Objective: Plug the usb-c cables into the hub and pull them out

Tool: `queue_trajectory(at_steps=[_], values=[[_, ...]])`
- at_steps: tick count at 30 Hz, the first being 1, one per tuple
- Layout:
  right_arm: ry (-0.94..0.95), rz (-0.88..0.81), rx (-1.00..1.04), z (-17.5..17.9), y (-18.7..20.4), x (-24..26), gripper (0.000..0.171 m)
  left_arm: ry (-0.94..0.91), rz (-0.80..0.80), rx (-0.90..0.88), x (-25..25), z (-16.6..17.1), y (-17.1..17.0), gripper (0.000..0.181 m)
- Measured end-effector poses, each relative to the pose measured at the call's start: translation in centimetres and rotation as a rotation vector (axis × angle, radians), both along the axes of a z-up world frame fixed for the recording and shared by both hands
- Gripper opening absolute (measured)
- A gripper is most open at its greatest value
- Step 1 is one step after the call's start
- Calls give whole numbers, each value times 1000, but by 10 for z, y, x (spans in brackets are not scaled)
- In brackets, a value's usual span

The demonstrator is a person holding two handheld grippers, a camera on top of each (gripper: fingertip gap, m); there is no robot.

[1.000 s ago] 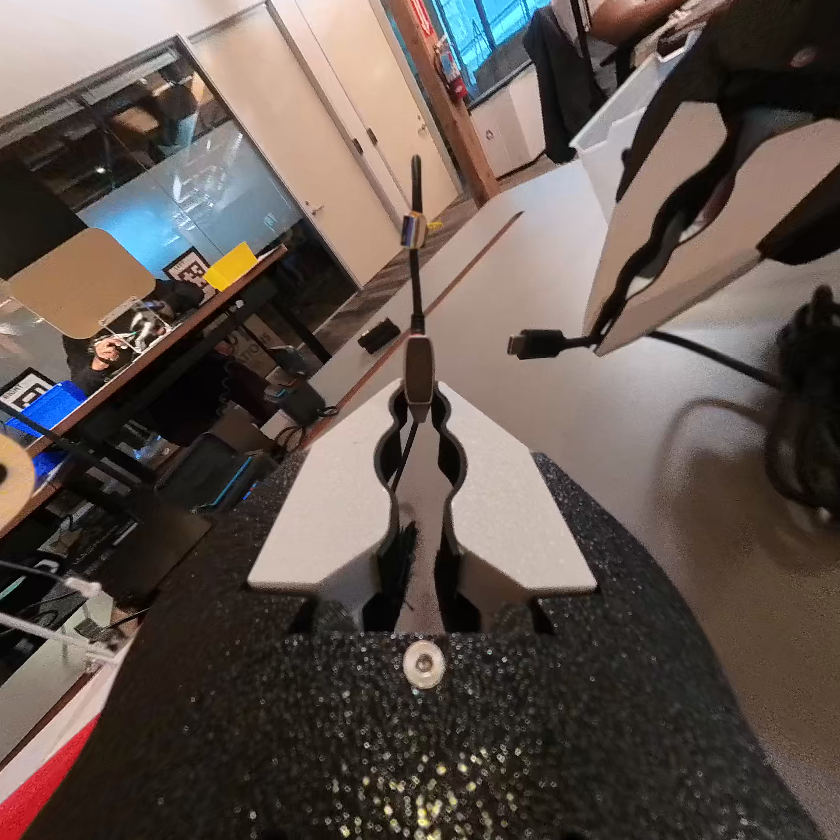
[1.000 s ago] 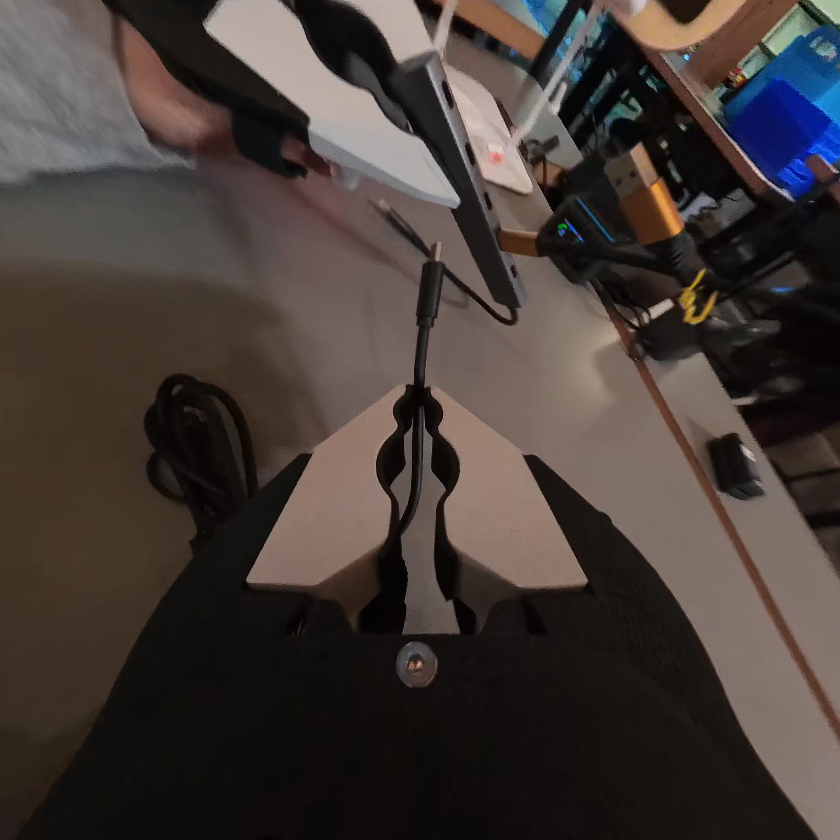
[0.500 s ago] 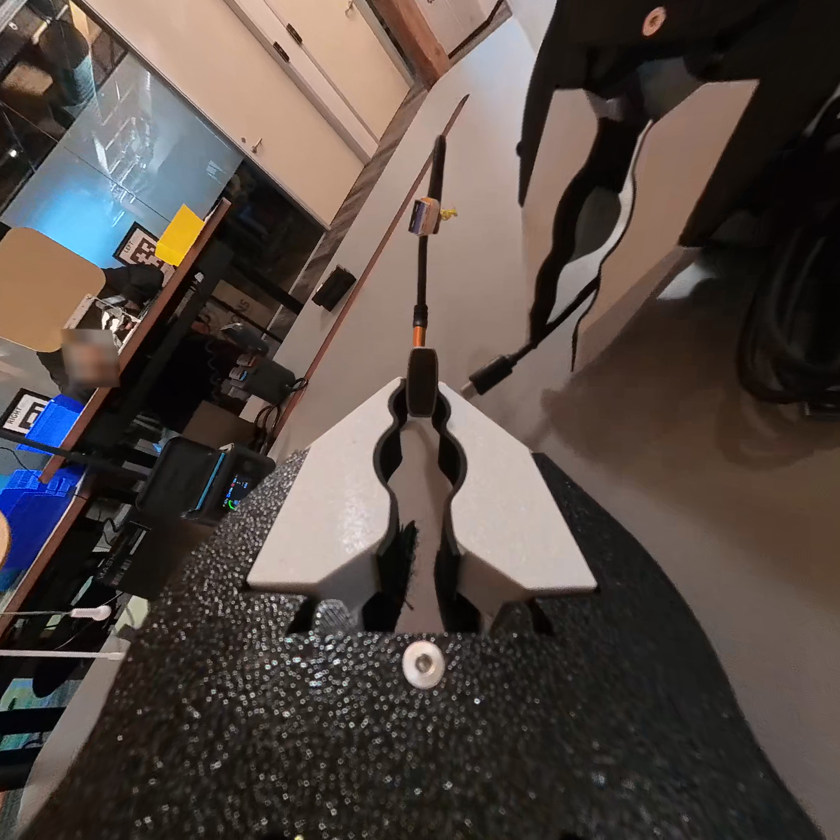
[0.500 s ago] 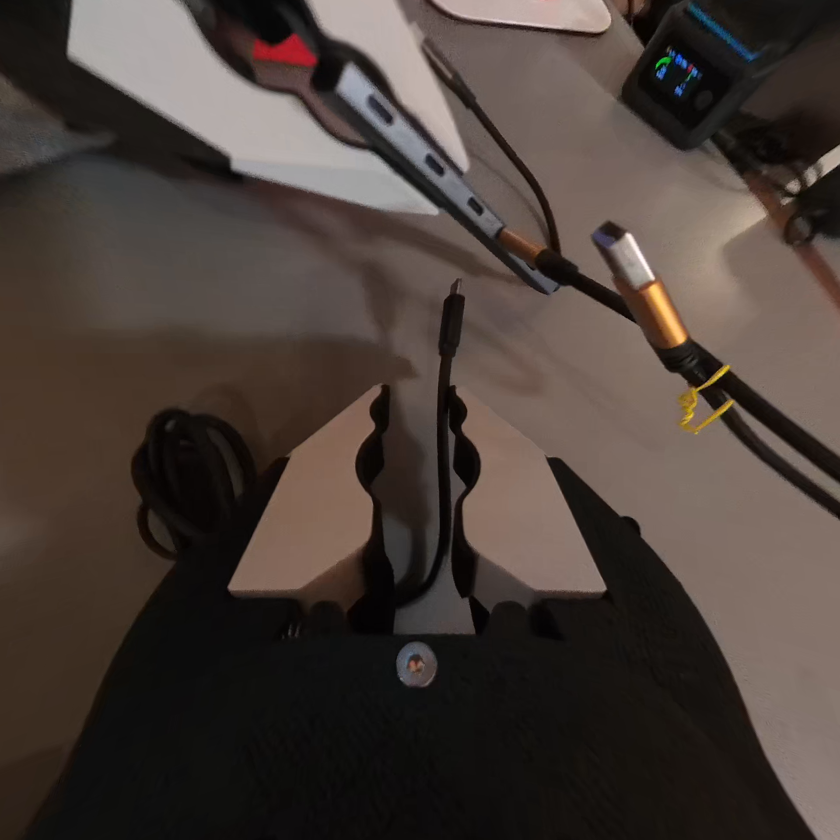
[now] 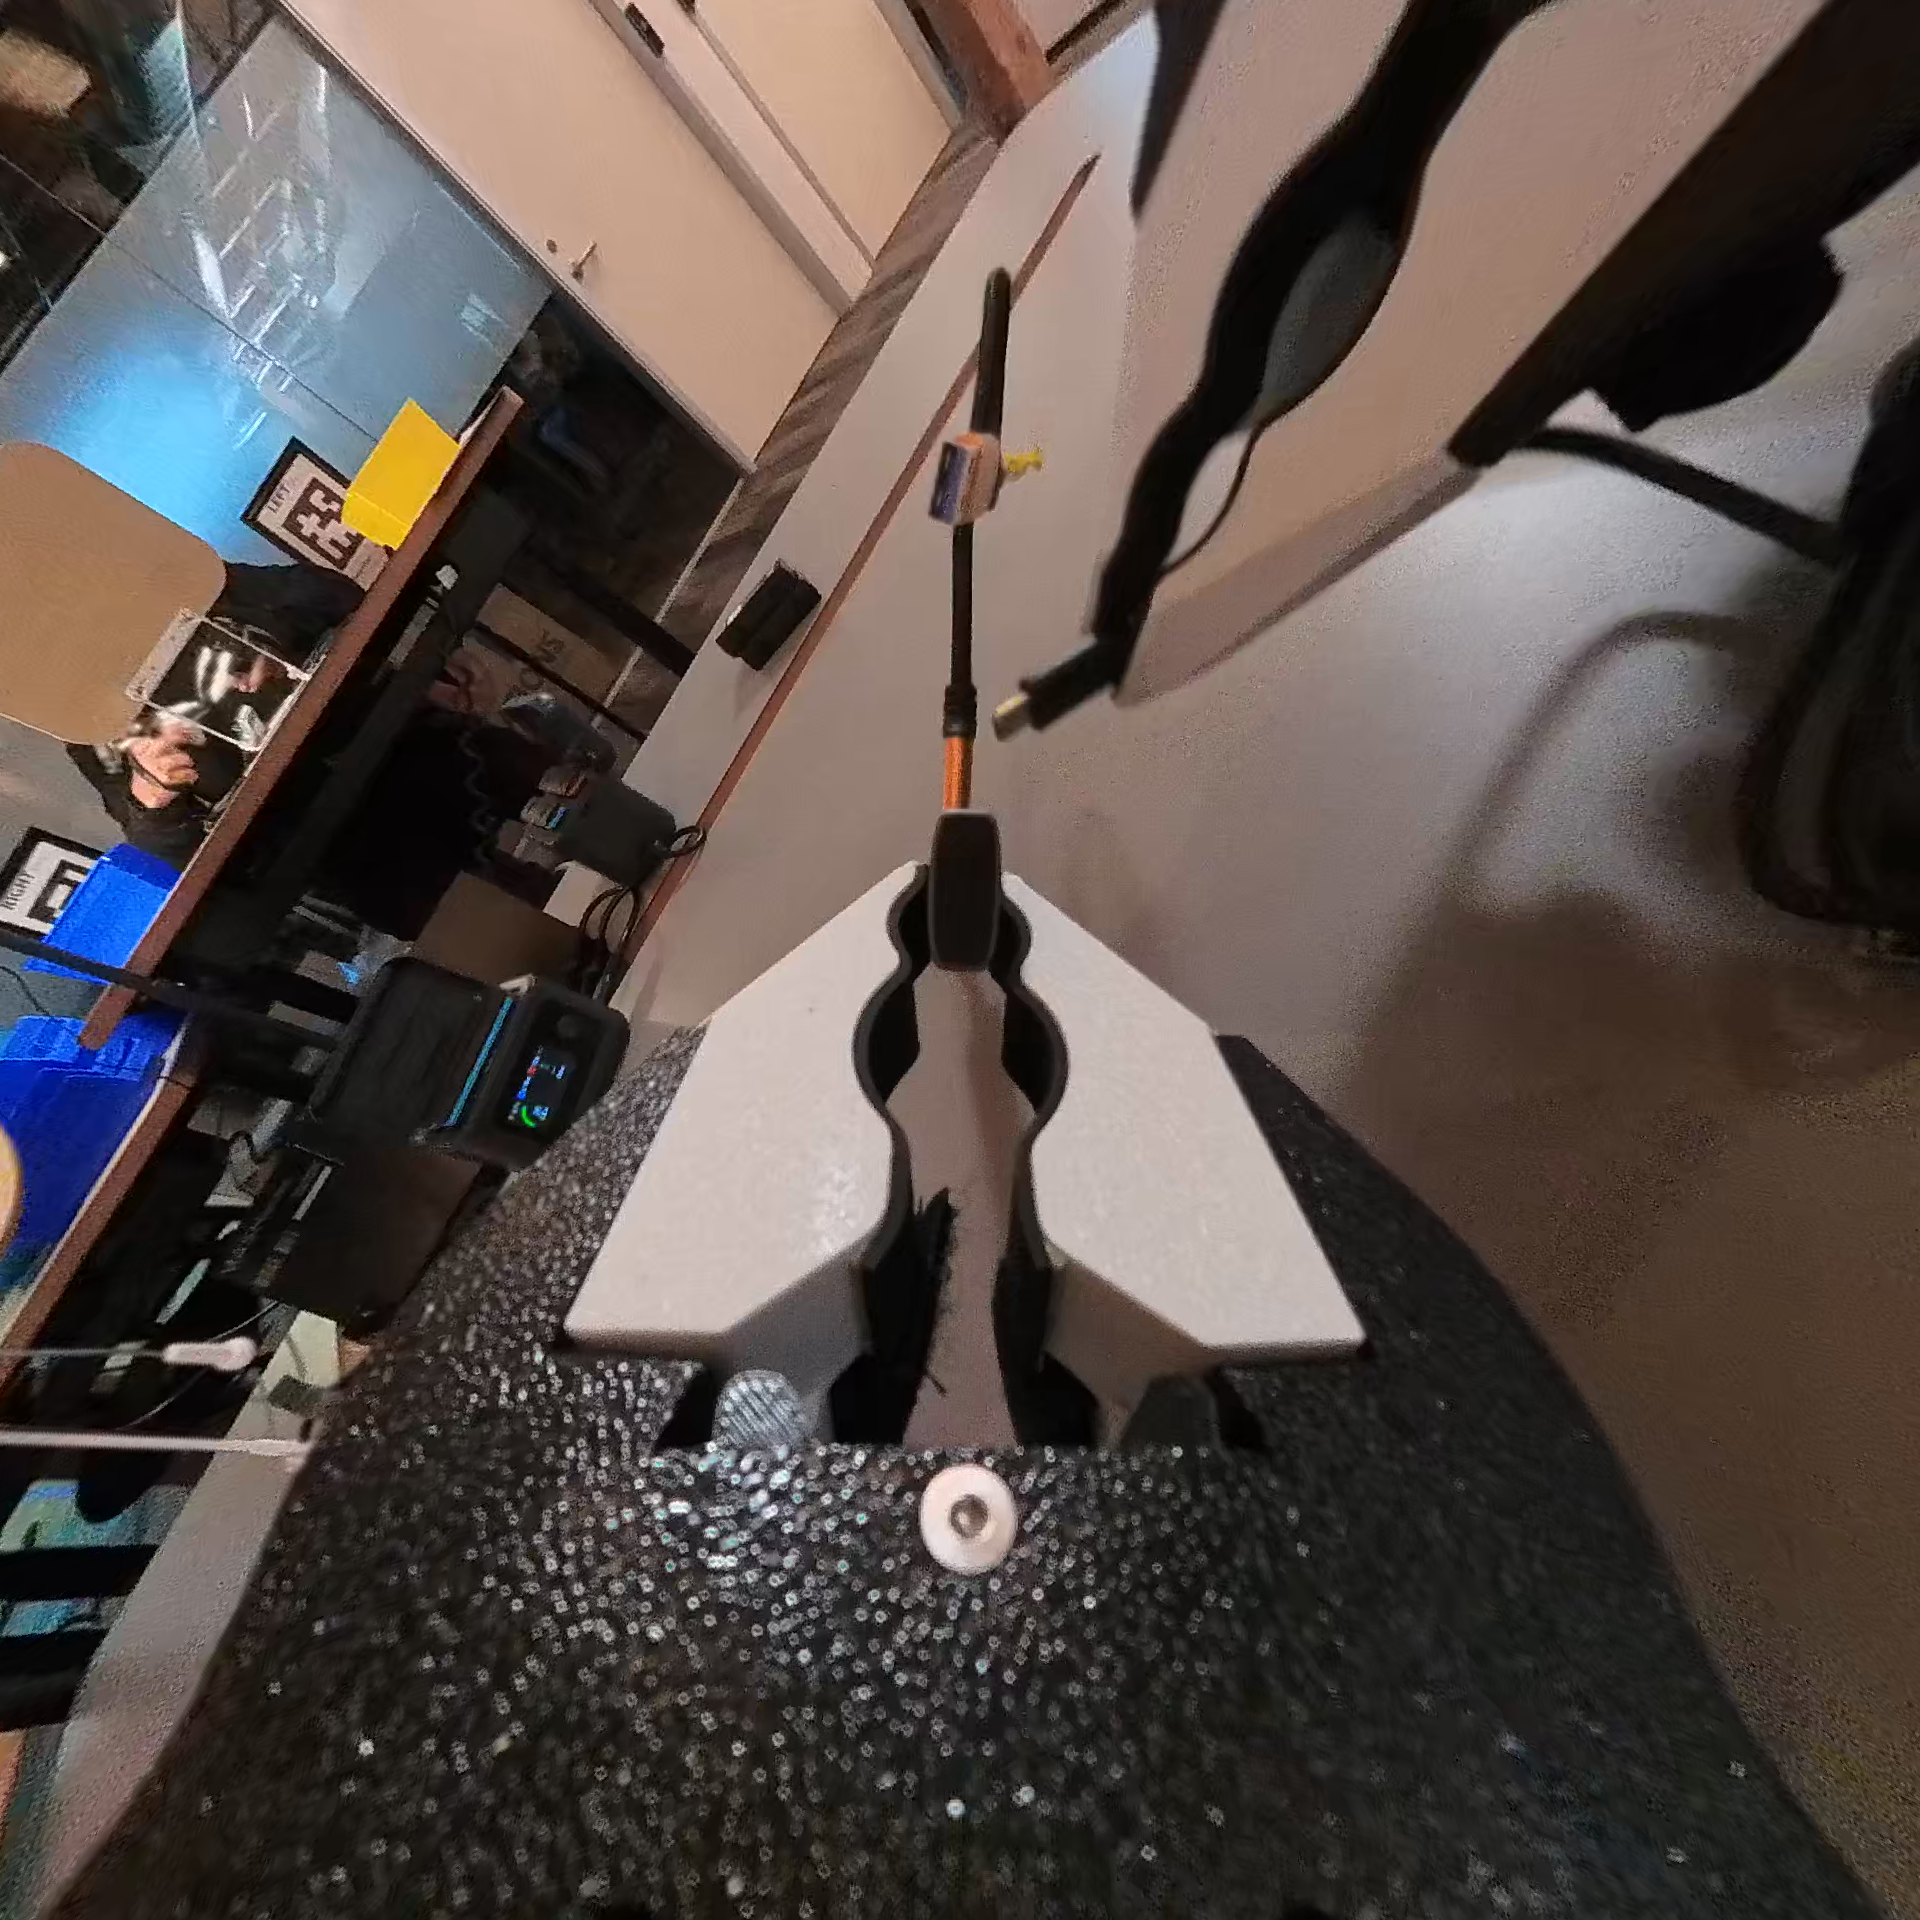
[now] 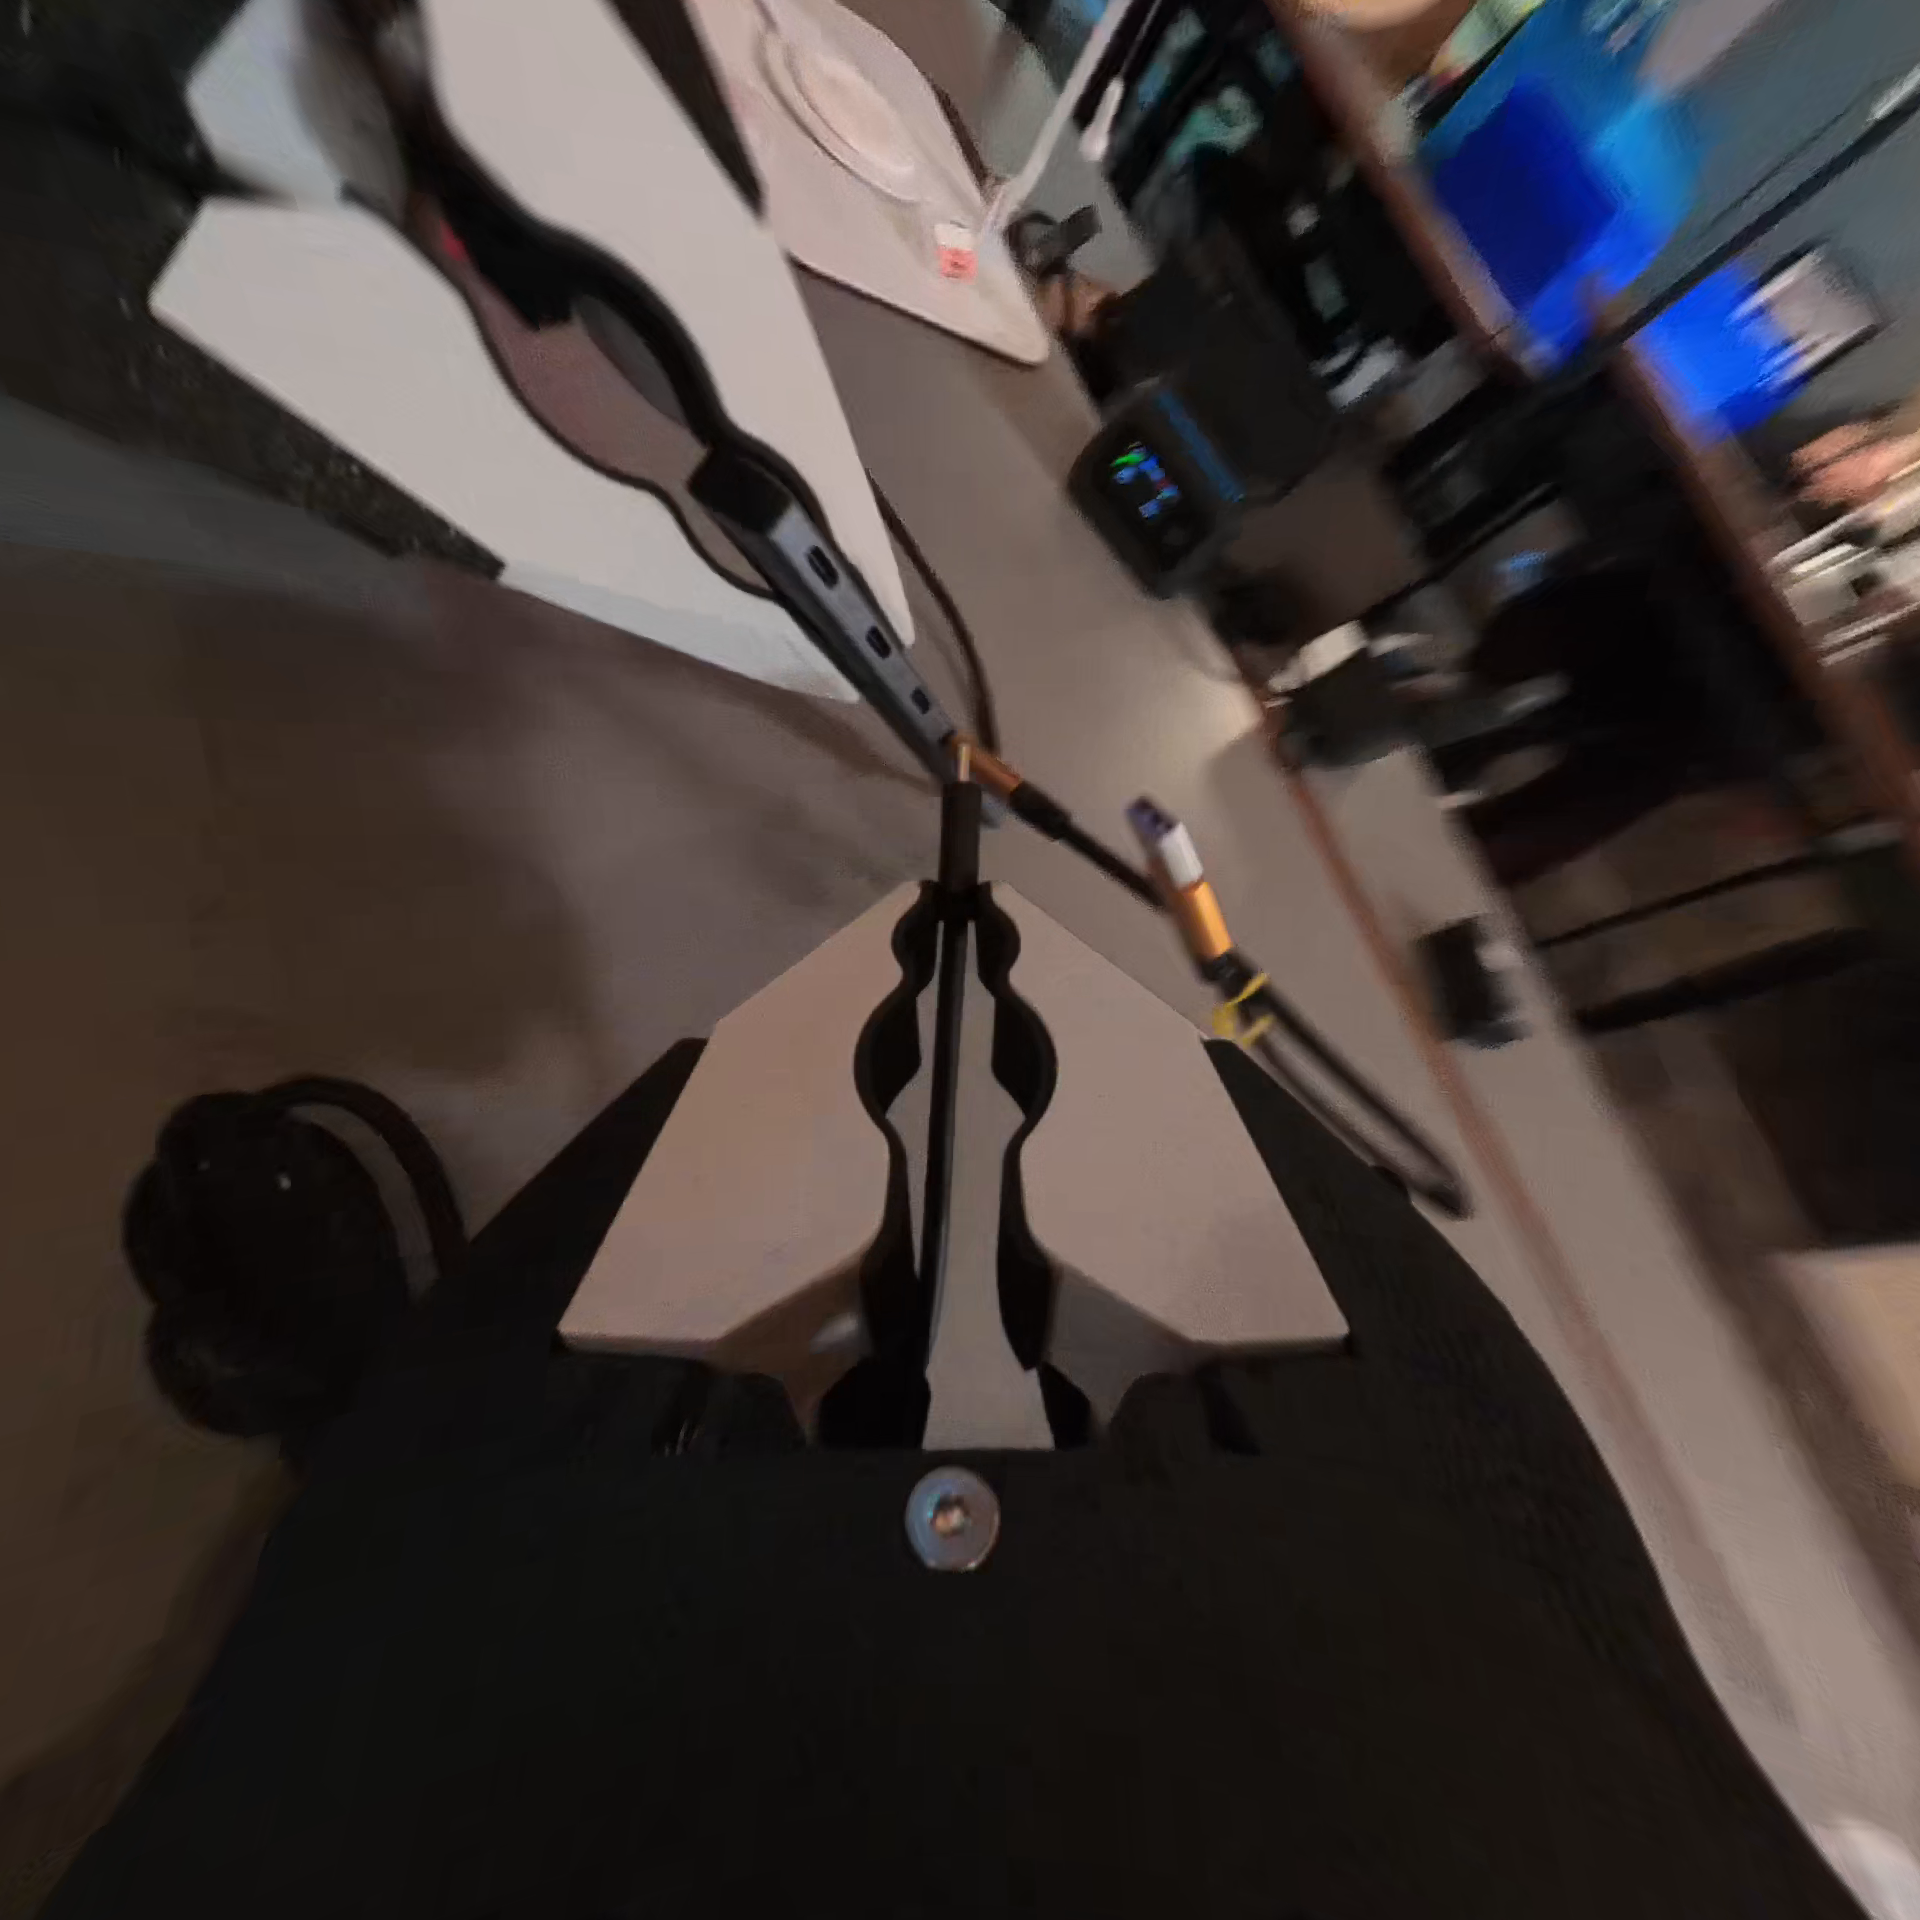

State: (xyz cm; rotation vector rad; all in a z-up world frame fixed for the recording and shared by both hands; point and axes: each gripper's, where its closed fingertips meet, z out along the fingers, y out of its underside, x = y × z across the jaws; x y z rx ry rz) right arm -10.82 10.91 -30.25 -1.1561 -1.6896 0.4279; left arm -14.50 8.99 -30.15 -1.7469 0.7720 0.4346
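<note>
My left gripper (image 5: pixel 961 883) is shut on the slim grey hub (image 5: pixel 961 894), seen end-on. An orange-collared plug (image 5: pixel 956 758) sits in the hub's far end, and its black cable ends in a loose USB-A plug (image 5: pixel 966 483). My right gripper (image 6: pixel 956 894) is shut on a black USB-C cable (image 6: pixel 940 1091). Its plug (image 6: pixel 961 821) points at the hub's (image 6: pixel 852 623) end, beside the orange plug (image 6: pixel 987 774). In the left wrist view the USB-C plug (image 5: pixel 1055 696) hangs free of the hub, just below the right gripper (image 5: pixel 1122 660). The left gripper (image 6: pixel 831 613) holds the hub above the table.
A coil of black cable (image 6: pixel 270 1247) lies on the grey table (image 5: pixel 1455 1143) at my right gripper's left. A dark device with a lit screen (image 6: pixel 1153 499) and a small black box (image 6: pixel 1475 977) sit near the table's far edge. A white pad (image 6: pixel 883 177) lies behind.
My right gripper's jaws, apart half a second ago, have closed on the black cable. The USB-C plug has moved up close to the hub's end. The left gripper has kept its hold.
</note>
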Motion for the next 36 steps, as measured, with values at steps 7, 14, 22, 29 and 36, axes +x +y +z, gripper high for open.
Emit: queue_trajectory(at_steps=[7, 14, 22, 29, 36], values=[[-177, -5, 828, 6, -2, -3, 5, 116, 19, -28, 8, -4, 1, 8], [-219, 5, 880, 2, 0, -4, 5, 171, 8, -28, 10, -6, 0, 8], [-231, 42, 789, -6, -1, -2, 5, 283, -25, -20, 15, -9, -1, 8], [-211, 103, 767, -12, -6, -3, 5, 314, -109, 19, 24, -6, -6, 8], [-175, 98, 743, -5, -4, 0, 5, 322, -110, 6, 18, -9, -6, 8]])
